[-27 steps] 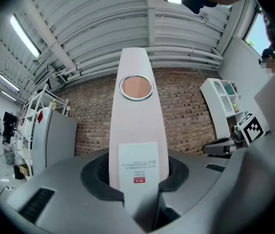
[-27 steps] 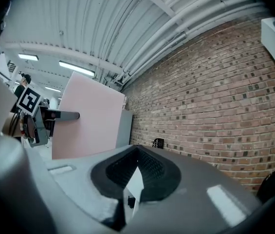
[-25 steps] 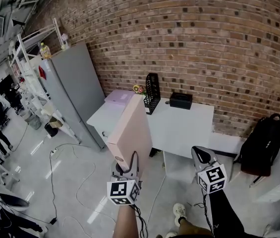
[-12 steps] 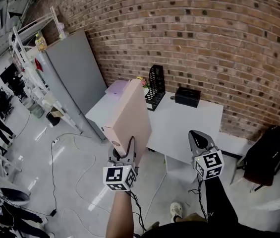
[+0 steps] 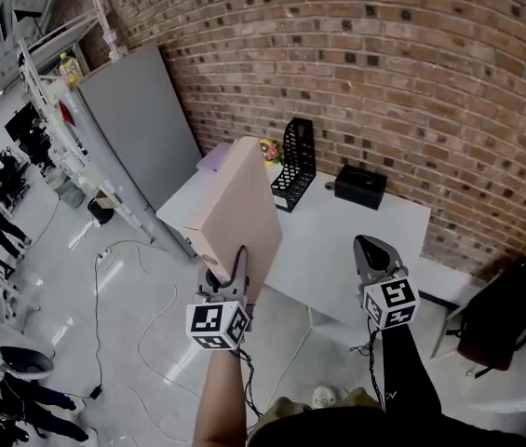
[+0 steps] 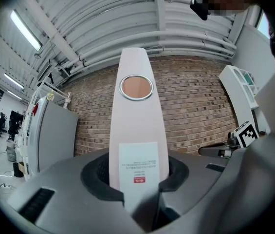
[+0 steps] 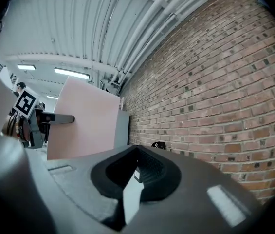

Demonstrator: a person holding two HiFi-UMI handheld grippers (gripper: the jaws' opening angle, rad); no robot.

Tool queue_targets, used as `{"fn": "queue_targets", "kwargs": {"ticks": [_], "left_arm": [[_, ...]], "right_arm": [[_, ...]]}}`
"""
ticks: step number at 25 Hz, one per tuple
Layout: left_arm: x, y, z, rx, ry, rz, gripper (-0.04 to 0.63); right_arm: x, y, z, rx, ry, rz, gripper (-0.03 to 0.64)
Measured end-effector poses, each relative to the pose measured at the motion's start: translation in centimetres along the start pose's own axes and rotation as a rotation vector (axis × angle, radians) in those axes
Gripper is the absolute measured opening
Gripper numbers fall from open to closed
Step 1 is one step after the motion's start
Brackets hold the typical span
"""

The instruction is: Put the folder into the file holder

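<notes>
A tall pink folder (image 5: 239, 208) stands upright with its spine in my left gripper (image 5: 228, 266), which is shut on its lower end. In the left gripper view the spine (image 6: 138, 121), with a round hole and a white label, fills the gap between the jaws. The black mesh file holder (image 5: 295, 161) stands at the back left of the white table (image 5: 346, 240), beyond the folder. My right gripper (image 5: 370, 248) hovers shut and empty over the table's near edge, right of the folder. The right gripper view shows the folder's broad side (image 7: 86, 123).
A black box (image 5: 359, 185) sits on the table near the brick wall. A grey cabinet (image 5: 141, 119) stands left of the table, with a purple object (image 5: 209, 159) beside it. A black backpack (image 5: 514, 305) is on the right. Cables lie on the floor (image 5: 141, 315).
Both grippers and the folder have come closer to the table; the table and file holder now look nearer and larger. The grip on the folder is unchanged.
</notes>
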State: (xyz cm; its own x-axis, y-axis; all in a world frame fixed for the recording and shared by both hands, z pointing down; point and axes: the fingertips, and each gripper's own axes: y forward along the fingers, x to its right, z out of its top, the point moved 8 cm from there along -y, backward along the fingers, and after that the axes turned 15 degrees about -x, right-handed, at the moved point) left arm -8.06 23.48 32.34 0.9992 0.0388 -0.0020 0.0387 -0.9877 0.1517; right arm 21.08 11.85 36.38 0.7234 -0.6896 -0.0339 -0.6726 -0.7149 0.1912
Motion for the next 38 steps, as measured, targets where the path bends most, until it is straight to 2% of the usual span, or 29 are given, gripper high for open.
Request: {"fn": "queue_targets", "kwargs": {"ticks": [6, 14, 19, 32, 38], "left_arm": [[-0.8, 2.4, 0.6, 0.007, 0.004, -0.005, 0.133], [-3.8, 6.6, 0.6, 0.015, -0.041, -0.053, 0.133], [-6.3, 11.8, 0.7, 0.020, -0.062, -0.096, 0.133], [-14.6, 27.5, 3.8, -0.010, -0.036, -0.235, 0.135], [-16.9, 33.9, 5.0, -0.017, -0.032, -0.298, 0.134]], "right_arm": [[0.9, 2.2, 0.4, 0.003, 0.001, 0.006, 0.000], [1.0, 6.1, 1.0, -0.008, -0.019, 0.003, 0.000], [2.3, 10.2, 1.9, -0.017, -0.036, -0.039, 0.000], [4.8, 23.8, 4.7, -0.051, 0.008, -0.172, 0.000], [6.2, 28.4, 5.6, -0.065, 0.025, -0.245, 0.000]]}}
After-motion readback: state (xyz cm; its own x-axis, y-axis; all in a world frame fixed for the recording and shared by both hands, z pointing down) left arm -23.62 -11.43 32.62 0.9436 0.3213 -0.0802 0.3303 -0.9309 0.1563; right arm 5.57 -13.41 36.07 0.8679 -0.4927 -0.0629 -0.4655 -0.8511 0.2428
